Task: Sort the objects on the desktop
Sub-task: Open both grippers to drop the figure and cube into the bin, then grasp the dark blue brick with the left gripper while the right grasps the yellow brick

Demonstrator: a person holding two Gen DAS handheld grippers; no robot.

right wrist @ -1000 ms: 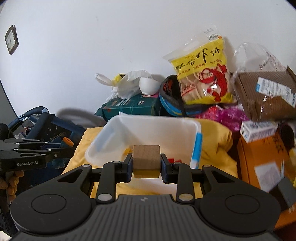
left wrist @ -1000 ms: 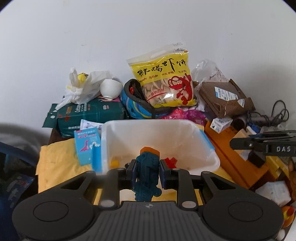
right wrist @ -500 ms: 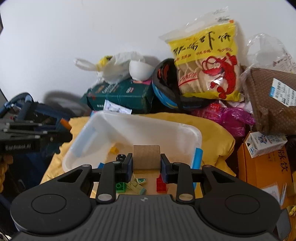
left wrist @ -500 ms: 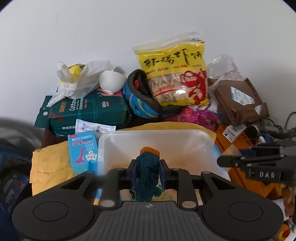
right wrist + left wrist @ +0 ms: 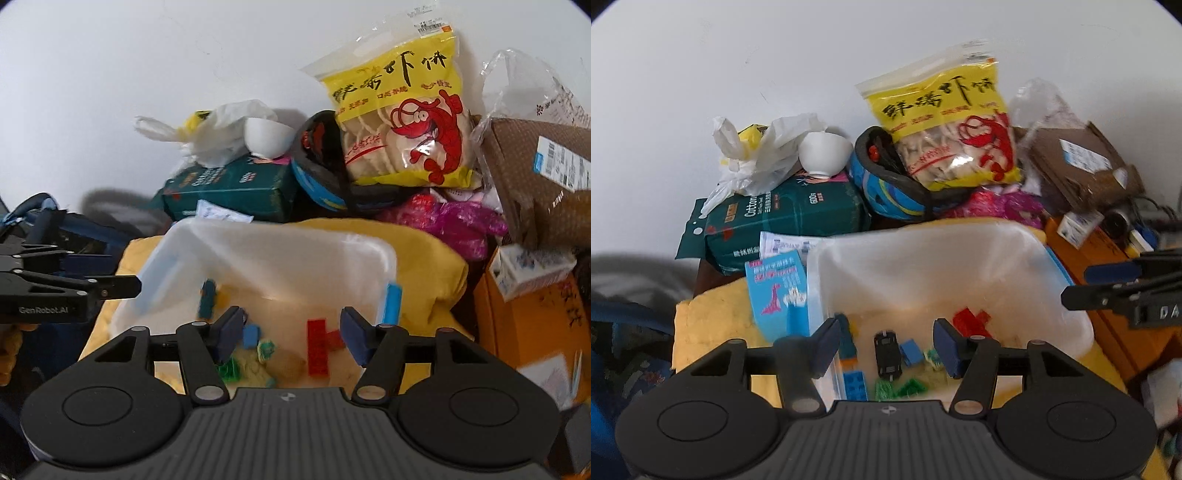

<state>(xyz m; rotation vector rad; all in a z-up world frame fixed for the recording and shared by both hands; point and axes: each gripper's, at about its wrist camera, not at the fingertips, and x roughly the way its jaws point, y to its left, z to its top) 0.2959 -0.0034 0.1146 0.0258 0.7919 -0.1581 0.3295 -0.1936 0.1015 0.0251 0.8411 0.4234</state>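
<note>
A white plastic bin [image 5: 923, 236] stands on a yellow cloth [image 5: 709, 321] and holds several small toys. My left gripper [image 5: 886, 345] hangs over its near side, jaws opening, nothing pressed between the pads. The teal and orange toy [image 5: 846, 339] lies in the bin just inside the left finger, beside a black toy car [image 5: 886, 352]. My right gripper [image 5: 293, 336] hovers over the same bin [image 5: 277, 236], jaws opening and empty. A blurred wooden block [image 5: 288, 363] lies below it next to red bricks [image 5: 319, 347]. Each gripper shows at the edge of the other's view.
Behind the bin are a green tissue pack [image 5: 786, 218], a white bowl [image 5: 823, 151], a helmet [image 5: 897, 192], a yellow shrimp-cracker bag [image 5: 949, 133] and a brown parcel [image 5: 1078, 166]. A blue card box [image 5: 775, 291] leans at the bin's left. Orange boxes [image 5: 528, 325] crowd the right.
Both grippers moved forward and down over the bin and opened. The left let go of the teal toy and the right let go of the wooden block; both now lie in the bin.
</note>
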